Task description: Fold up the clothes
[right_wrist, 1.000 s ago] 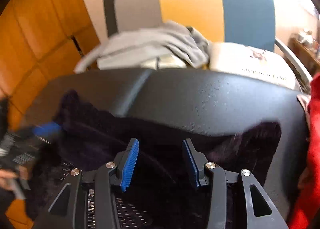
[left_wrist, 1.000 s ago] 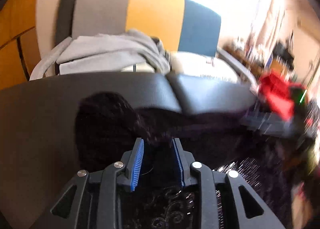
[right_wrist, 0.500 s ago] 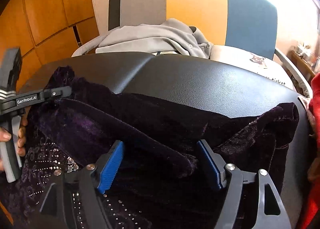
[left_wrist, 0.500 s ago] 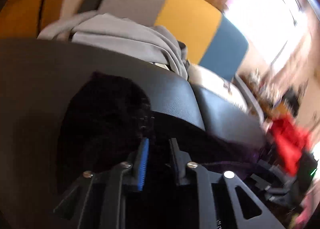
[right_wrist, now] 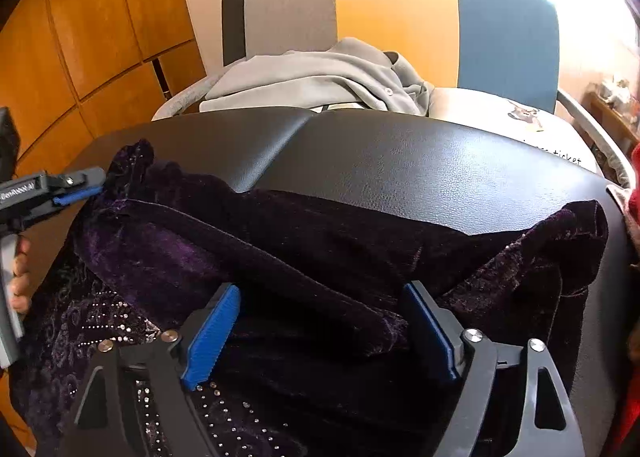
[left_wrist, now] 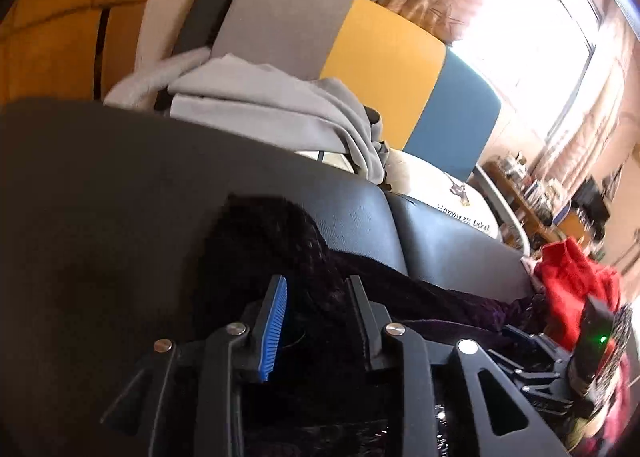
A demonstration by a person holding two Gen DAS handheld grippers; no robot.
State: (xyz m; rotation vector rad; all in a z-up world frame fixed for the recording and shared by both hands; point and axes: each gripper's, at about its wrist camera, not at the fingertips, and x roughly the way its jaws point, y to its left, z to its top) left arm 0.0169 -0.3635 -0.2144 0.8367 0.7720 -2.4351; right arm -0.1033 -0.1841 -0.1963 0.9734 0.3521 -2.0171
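Observation:
A dark purple velvet garment (right_wrist: 304, 241) with small sequins lies crumpled across a black padded surface (right_wrist: 420, 161). My right gripper (right_wrist: 322, 289) is open, its blue-padded fingers (right_wrist: 212, 333) wide apart on either side of a raised fold of the garment. At the garment's left corner, my left gripper (right_wrist: 96, 183) is shut on the fabric, held by a hand (right_wrist: 20, 281). In the left wrist view the same gripper (left_wrist: 316, 281) has dark velvet (left_wrist: 264, 233) bunched between its fingers.
Behind the black surface stands a chair with a grey, yellow and blue back (right_wrist: 396, 13), a grey garment (right_wrist: 320, 77) heaped on its seat next to a white printed cloth (right_wrist: 520, 117). A red garment (left_wrist: 572, 277) lies at the right. Orange wood panels (right_wrist: 80, 41) line the left.
My right gripper has opened wider and backed off, so the whole garment shows. The left gripper has tilted and stayed shut on the garment's left corner.

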